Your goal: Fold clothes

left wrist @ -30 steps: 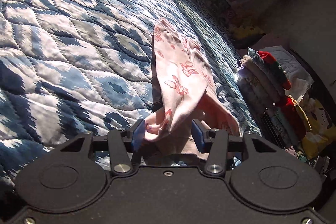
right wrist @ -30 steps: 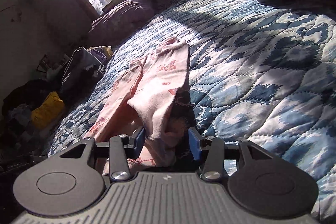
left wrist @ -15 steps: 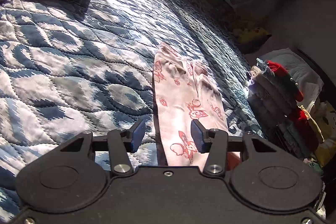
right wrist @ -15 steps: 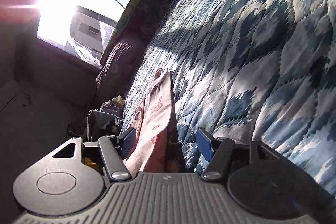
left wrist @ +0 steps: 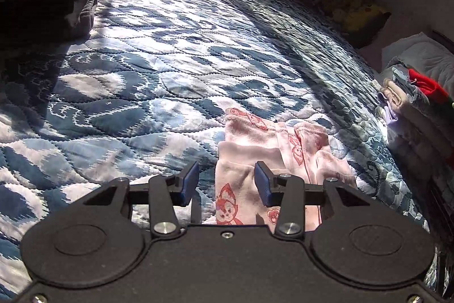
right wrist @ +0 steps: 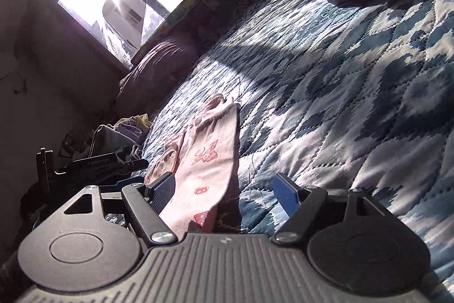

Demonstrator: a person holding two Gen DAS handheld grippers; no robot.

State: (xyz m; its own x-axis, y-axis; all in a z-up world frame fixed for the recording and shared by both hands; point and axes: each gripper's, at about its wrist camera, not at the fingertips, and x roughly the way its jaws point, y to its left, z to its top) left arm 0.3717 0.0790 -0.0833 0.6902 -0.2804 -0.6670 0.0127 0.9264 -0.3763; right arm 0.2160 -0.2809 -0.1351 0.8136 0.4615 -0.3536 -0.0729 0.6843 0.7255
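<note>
On the blue quilted bedspread [left wrist: 159,81] my left tongs [left wrist: 226,183] gape wide over the pink printed garment [left wrist: 247,161], which lies doubled lengthwise; my right tongs [right wrist: 224,188] hang equally wide, holding nothing, ready for another fold.

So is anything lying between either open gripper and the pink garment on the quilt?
Nothing visible. The pink garment lies flat on the quilt directly ahead of the left gripper, and runs up between the fingers of the right gripper. The stack of folded clothes sits off to the side.
</note>
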